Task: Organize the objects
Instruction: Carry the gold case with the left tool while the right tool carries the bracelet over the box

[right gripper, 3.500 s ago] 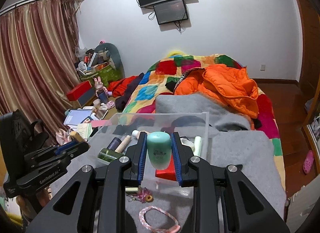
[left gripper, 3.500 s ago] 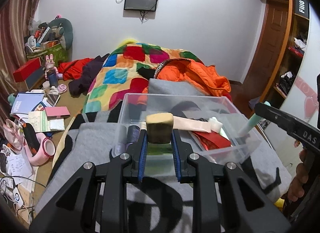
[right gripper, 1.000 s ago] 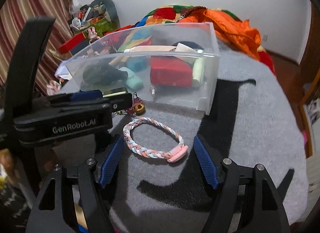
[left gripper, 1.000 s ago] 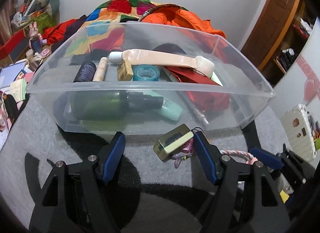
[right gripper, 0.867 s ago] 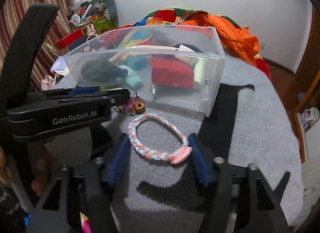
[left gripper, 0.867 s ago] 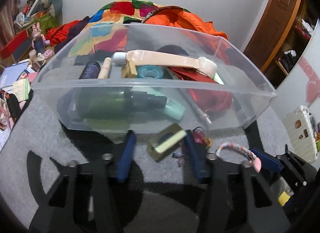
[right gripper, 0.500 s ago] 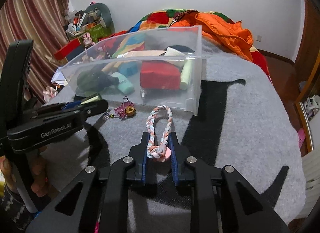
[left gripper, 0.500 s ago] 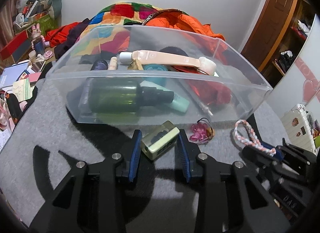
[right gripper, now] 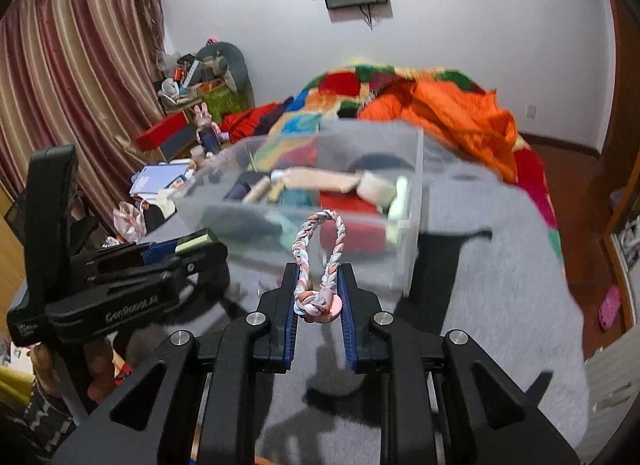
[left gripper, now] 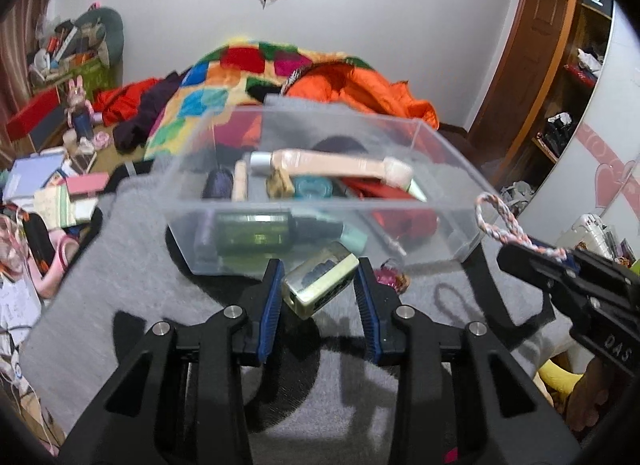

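Observation:
A clear plastic bin [left gripper: 420,137] [right gripper: 414,169] stands on the grey blanket and holds bottles, tubes, a tape roll and a red item. My left gripper [left gripper: 318,291] is shut on a small gold-rimmed box [left gripper: 320,285] and holds it tilted, lifted in front of the bin's near wall. My right gripper [right gripper: 319,297] is shut on a braided pink-and-white rope loop [right gripper: 316,257], lifted above the blanket near the bin. The loop also shows in the left wrist view [left gripper: 508,225]. The left gripper shows in the right wrist view [right gripper: 188,247] at left.
A pink trinket [left gripper: 390,277] lies on the grey blanket [left gripper: 120,265] by the bin's front. A patchwork quilt [left gripper: 248,65] and orange jacket [right gripper: 460,113] lie behind the bin. Books and clutter [left gripper: 44,193] crowd the left. Shelves [left gripper: 568,77] stand at right.
Both grippers closed on their objects and lifted them off the blanket: the left on the small box, the right on the rope loop. Both views have risen and pulled back.

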Action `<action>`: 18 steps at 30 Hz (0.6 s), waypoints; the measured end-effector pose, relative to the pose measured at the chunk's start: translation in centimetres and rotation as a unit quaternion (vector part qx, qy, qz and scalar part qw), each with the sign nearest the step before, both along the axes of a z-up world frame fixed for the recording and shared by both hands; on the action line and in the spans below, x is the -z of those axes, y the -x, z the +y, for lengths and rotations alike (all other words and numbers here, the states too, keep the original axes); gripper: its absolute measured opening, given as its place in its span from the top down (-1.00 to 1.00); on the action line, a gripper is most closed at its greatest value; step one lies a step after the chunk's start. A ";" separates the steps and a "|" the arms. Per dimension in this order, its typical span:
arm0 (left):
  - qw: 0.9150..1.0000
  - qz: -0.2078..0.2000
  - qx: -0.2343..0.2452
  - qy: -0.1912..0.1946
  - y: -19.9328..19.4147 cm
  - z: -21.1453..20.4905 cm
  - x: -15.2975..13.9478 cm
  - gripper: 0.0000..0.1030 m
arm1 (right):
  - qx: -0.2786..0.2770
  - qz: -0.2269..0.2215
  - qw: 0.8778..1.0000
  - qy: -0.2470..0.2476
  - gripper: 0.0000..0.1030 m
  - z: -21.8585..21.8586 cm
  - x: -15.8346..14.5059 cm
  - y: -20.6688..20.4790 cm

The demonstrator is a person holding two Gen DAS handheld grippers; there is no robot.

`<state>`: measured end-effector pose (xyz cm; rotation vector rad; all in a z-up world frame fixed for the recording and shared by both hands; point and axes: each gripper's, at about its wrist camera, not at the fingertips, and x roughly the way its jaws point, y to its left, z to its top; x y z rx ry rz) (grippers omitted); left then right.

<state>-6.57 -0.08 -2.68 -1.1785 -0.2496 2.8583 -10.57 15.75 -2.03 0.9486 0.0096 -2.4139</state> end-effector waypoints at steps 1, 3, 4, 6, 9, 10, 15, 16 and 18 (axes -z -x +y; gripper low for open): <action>1.000 0.005 0.000 0.002 -0.1 0.0 -0.3 0.31 | 0.000 0.005 1.000 0.000 0.67 -0.2 -0.2 0.0; 1.000 0.015 0.002 0.004 -0.2 -0.2 -1.2 0.31 | 0.000 0.021 1.000 -0.001 0.67 -0.6 -1.1 0.3; 1.000 0.019 0.002 0.003 -0.1 -0.3 -1.5 0.31 | 0.000 0.026 1.000 -0.001 0.67 -0.7 -1.3 0.3; 1.000 0.025 -0.001 -0.004 0.0 -0.7 -2.0 0.31 | 0.006 0.035 0.999 0.003 0.67 -0.8 -1.9 0.6; 0.999 0.027 -0.004 -0.017 0.6 -1.2 -2.4 0.31 | 0.022 0.043 0.999 0.007 0.67 -0.8 -2.4 1.3; 0.999 0.027 -0.004 -0.020 0.9 -1.3 -2.5 0.31 | 0.024 0.043 0.999 0.008 0.67 -0.9 -2.5 1.5; 0.999 0.035 -0.007 -0.013 1.9 -1.3 -2.9 0.31 | 0.040 0.050 0.998 0.002 0.67 -1.0 -2.5 3.0; 0.999 0.035 -0.009 -0.008 2.2 -1.3 -2.8 0.31 | 0.041 0.049 0.998 0.000 0.67 -1.1 -2.4 3.4; 0.999 0.031 -0.011 -0.003 3.0 -1.2 -2.5 0.31 | 0.044 0.044 0.998 -0.004 0.67 -1.4 -2.1 4.1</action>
